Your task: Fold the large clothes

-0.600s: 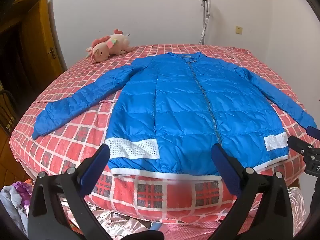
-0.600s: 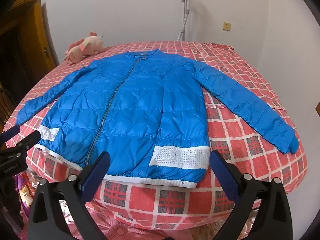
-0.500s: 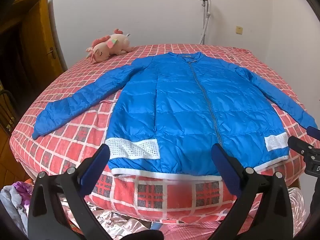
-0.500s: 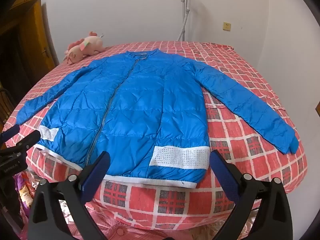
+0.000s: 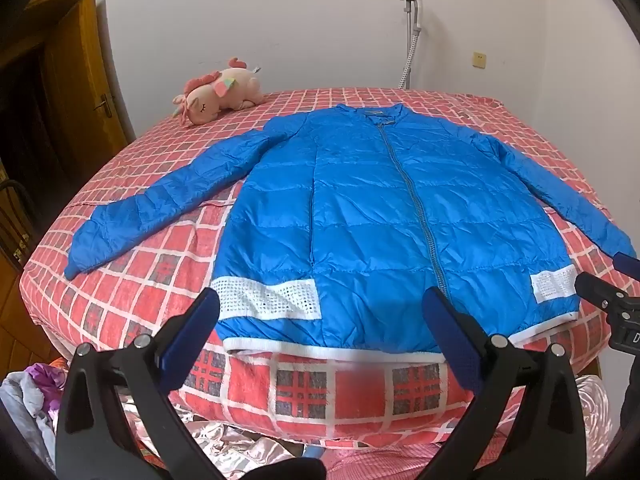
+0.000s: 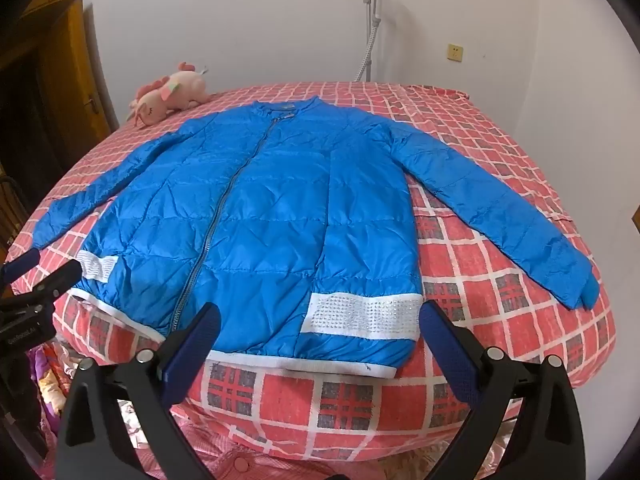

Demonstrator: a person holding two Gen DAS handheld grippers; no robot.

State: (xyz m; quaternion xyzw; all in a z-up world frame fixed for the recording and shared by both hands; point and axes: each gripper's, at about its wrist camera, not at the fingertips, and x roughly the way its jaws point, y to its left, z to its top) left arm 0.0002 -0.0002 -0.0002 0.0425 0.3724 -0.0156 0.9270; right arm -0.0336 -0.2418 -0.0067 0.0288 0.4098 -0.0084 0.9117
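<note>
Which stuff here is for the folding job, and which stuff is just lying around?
For the job:
- blue jacket, spread flat and zipped
- left gripper, open, holding nothing
- right gripper, open, holding nothing
- red checked bed that the jacket lies on

Just lying about:
- pink plush toy at the far corner
- heap of clothes beside the bed
- garment steamer pole by the wall

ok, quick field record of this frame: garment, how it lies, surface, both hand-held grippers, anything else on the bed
garment: blue jacket, zipped, white hem band
layout: flat, front up, both sleeves spread outward, collar at the far end
surface: bed with red checked cover
left hand-held gripper: open, nothing between its fingers, short of the hem
right hand-held gripper: open, nothing between its fingers, short of the hem
other: pink plush toy at the far left corner, clear of the jacket
fold progress: none yet
</note>
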